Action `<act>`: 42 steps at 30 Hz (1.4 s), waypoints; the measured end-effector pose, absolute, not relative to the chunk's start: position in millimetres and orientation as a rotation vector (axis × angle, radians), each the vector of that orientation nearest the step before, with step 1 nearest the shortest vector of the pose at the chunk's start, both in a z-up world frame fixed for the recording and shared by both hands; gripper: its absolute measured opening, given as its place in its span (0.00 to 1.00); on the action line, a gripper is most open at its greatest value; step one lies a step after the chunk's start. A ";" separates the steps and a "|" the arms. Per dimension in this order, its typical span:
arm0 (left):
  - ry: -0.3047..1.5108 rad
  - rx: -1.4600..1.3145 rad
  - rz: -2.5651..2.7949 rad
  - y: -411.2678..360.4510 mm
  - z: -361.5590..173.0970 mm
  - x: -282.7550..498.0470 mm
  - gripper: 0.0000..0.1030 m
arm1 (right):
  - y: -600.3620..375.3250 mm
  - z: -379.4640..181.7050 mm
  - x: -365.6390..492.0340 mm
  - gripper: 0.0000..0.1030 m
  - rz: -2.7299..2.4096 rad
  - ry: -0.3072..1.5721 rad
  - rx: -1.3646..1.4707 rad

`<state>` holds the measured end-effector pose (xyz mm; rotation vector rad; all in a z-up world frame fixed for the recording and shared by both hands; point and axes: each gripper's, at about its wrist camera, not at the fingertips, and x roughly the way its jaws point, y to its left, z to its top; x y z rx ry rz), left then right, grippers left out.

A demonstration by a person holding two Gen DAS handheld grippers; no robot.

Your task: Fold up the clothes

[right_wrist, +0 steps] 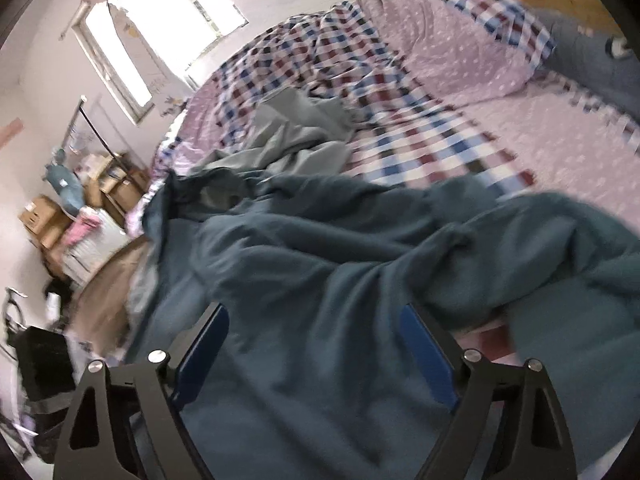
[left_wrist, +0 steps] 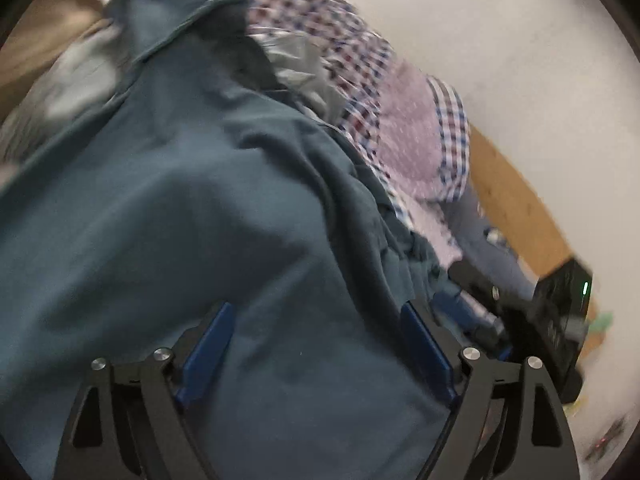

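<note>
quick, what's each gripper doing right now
Left gripper: open, over the teal garment, holding nothing.
Right gripper: open, over the same garment, holding nothing.

We see daylight pouring from the blown-out white window (right_wrist: 160,28) at the upper left of the right wrist view. Both views are motion-blurred and bend at their dark round edges; the crumpled teal cotton garment (left_wrist: 180,200) looks dim and soft.

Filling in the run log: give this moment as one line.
task: fold clothes | left claw: open over crumpled teal cotton garment | right claw: open, same garment | on checked bedspread
</note>
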<state>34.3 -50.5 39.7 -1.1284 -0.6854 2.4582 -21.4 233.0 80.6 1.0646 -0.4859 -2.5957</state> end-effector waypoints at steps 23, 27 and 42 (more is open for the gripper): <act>-0.798 -1.192 2.331 -64.6 27.2 16.1 0.86 | 252.7 58.6 -199.1 0.08 -2.450 0.645 1.561; -0.787 -1.193 2.329 -63.5 26.5 14.1 0.86 | 241.9 102.0 -228.8 0.07 -2.653 1.000 1.379; -0.589 -1.181 2.387 -46.5 21.5 11.6 0.87 | 173.2 109.7 -262.8 0.53 -2.749 1.137 1.219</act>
